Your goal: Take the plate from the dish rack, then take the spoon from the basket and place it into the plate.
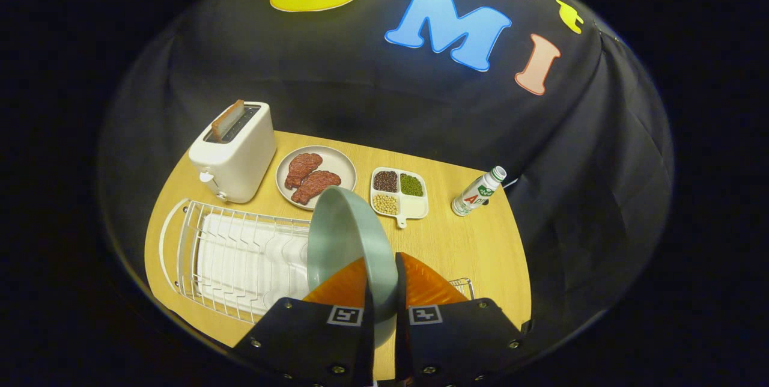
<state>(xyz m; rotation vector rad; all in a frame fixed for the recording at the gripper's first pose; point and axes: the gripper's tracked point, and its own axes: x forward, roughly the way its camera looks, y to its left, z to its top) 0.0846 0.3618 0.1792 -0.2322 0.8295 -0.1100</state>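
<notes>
My gripper [383, 282] is shut on the rim of a pale green plate [345, 234], which stands on edge between the orange fingers [339, 288], lifted above the table. The white wire dish rack [240, 255] lies just left of the fingers, its slots bare. A corner of a wire basket [461, 283] peeks out just right of the right finger; whatever it holds is hidden behind the gripper.
Beyond the plate stand a white toaster [234, 149] holding a slice of toast, a round plate with two pieces of meat [315, 176], a divided tray of beans [399, 193] and a small bottle [479, 191] lying tilted. Bare wooden tabletop [474, 243] lies right of the fingers.
</notes>
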